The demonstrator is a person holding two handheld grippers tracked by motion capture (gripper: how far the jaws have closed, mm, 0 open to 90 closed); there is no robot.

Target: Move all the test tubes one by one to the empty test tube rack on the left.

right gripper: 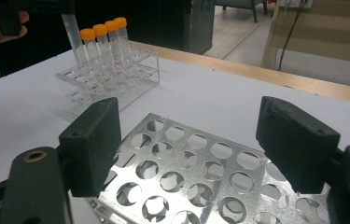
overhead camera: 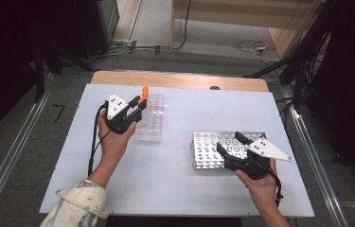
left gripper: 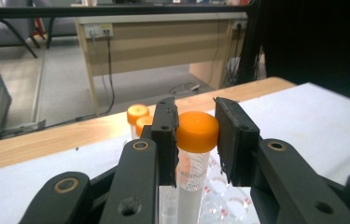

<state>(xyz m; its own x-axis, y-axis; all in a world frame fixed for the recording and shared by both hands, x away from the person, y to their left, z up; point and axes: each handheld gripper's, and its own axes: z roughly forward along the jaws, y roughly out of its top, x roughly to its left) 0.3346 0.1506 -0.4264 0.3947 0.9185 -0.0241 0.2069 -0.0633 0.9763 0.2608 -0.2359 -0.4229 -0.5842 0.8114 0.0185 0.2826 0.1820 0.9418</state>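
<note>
Left gripper [left gripper: 196, 140] clamped on the orange cap of a tube [left gripper: 194, 154], held upright over the clear rack [overhead camera: 150, 118] at the table's far left. More capped tubes [right gripper: 102, 44] standing in a row in that rack. Right gripper [right gripper: 186, 149] spread wide with nothing between the jaws, hovering just above the metal rack [right gripper: 196, 172] at the near right. Probably light, stiff plastic with smooth, slippery walls; best gripped by the cap, where the pads bite. Likely to swing if tilted. White table [overhead camera: 184, 189] beneath both racks.
</note>
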